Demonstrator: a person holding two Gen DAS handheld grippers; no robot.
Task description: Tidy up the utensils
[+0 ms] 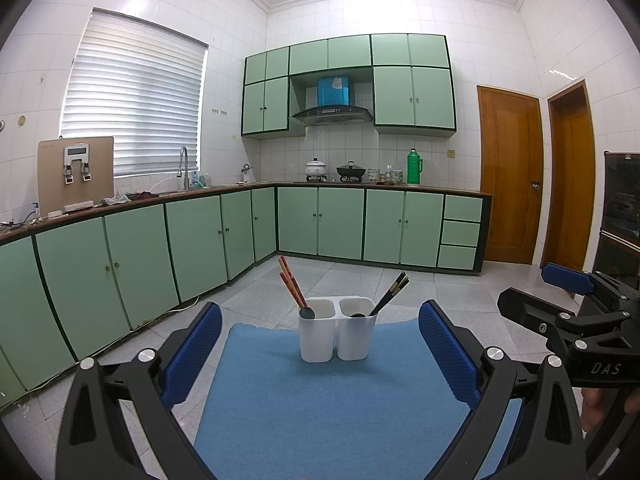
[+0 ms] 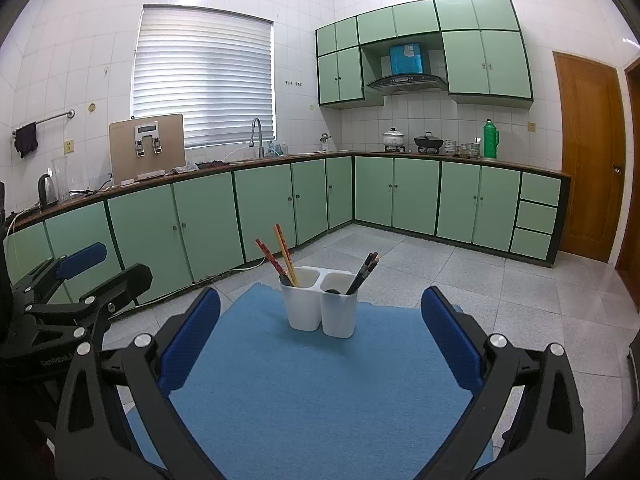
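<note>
A white two-compartment utensil holder (image 1: 337,330) (image 2: 318,306) stands at the far end of a blue mat (image 1: 320,408) (image 2: 320,380). Red chopsticks (image 1: 291,286) (image 2: 280,254) and a dark spoon (image 1: 307,313) sit in its left compartment. Black chopsticks (image 1: 390,294) (image 2: 363,274) and another dark spoon (image 1: 357,315) sit in the right one. My left gripper (image 1: 320,354) is open over the mat, short of the holder, with nothing between its blue pads. My right gripper (image 2: 320,344) is likewise open and holds nothing. Each gripper shows at the edge of the other's view, right gripper (image 1: 560,296) and left gripper (image 2: 88,276).
The mat lies on a surface above a grey tiled floor (image 2: 500,280). Green cabinets (image 1: 120,264) under a counter run along the left and back walls. Wooden doors (image 1: 510,176) stand at the right. A person's fingers (image 1: 600,404) hold the right gripper's handle.
</note>
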